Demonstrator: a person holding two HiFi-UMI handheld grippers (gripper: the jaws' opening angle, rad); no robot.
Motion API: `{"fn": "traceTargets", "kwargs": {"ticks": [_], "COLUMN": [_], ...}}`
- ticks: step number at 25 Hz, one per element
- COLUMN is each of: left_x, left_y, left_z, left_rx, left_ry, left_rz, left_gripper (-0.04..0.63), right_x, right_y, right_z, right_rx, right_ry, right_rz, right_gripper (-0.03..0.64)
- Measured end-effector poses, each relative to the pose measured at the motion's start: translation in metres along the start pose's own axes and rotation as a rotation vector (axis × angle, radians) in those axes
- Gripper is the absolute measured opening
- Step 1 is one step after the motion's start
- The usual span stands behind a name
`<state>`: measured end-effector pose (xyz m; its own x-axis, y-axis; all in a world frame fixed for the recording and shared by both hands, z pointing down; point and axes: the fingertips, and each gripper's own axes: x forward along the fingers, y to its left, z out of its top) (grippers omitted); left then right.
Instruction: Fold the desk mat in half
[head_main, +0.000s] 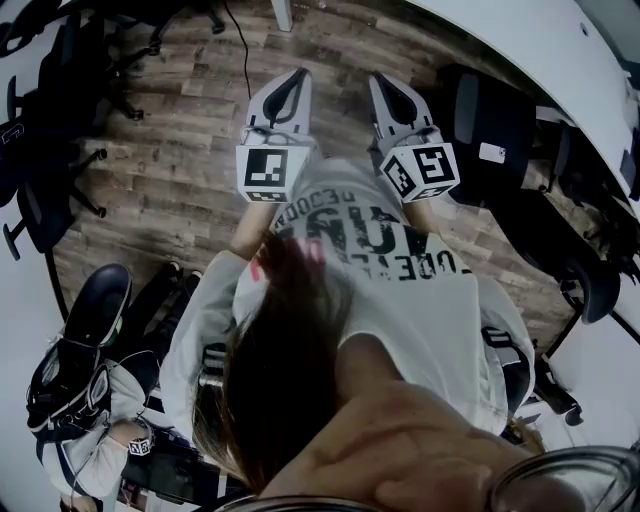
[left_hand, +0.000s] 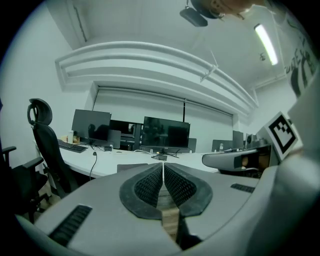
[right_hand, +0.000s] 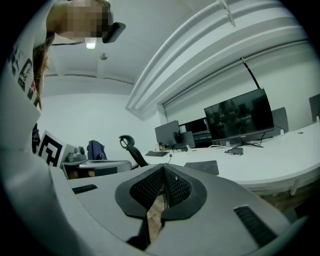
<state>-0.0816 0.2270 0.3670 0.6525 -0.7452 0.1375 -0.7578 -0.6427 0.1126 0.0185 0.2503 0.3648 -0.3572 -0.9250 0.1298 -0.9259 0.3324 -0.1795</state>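
A dark grey desk mat (left_hand: 132, 167) lies flat on the white curved desk (left_hand: 100, 162); the right gripper view also shows the desk mat (right_hand: 202, 167), well beyond my jaws. In the head view my left gripper (head_main: 297, 76) and right gripper (head_main: 381, 80) are held side by side in front of the person's chest, over the wooden floor (head_main: 180, 150). Both point away from the body. My left gripper (left_hand: 163, 165) has its pads pressed together with nothing between them. My right gripper (right_hand: 164, 168) is likewise shut and empty. Neither touches the mat.
Two monitors (left_hand: 166, 134) and a keyboard (left_hand: 72, 146) stand on the desk. A black office chair (left_hand: 45, 145) is at its left end; more chairs (head_main: 500, 130) surround me on the floor. Another person (head_main: 90, 420) sits at the lower left.
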Motion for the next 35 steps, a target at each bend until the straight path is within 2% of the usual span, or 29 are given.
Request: {"fn": "traceTargets", "kwargs": {"ticks": [9,17,26,35], "left_x": [0.049,0.067,0.076,0.101], "left_y": [0.069,0.112,0.130,0.138], "left_z": [0.024,0.017,0.016,0.016], "left_rx": [0.012,-0.010,-0.049,-0.058], "left_ry": [-0.002,0.024,0.026,0.033], "left_rz": [-0.043,-0.050,-0.036,-0.007], "left_gripper": [0.008,0.007,0.006,0.006], "right_x": [0.074,0.111,0.127,0.153], "right_y": [-0.011,-0.013,-0.020,-0.040], "right_z": [0.020,0.017,0.021,0.023], "right_rx": [0.007,0.033,0.040,0.056], "right_ry": [-0.012,-0.016,-0.007,0.001], "right_rz": [-0.044,-0.080,-0.086,-0.048], "right_gripper": [-0.002,-0.002,-0.002,-0.002]}}
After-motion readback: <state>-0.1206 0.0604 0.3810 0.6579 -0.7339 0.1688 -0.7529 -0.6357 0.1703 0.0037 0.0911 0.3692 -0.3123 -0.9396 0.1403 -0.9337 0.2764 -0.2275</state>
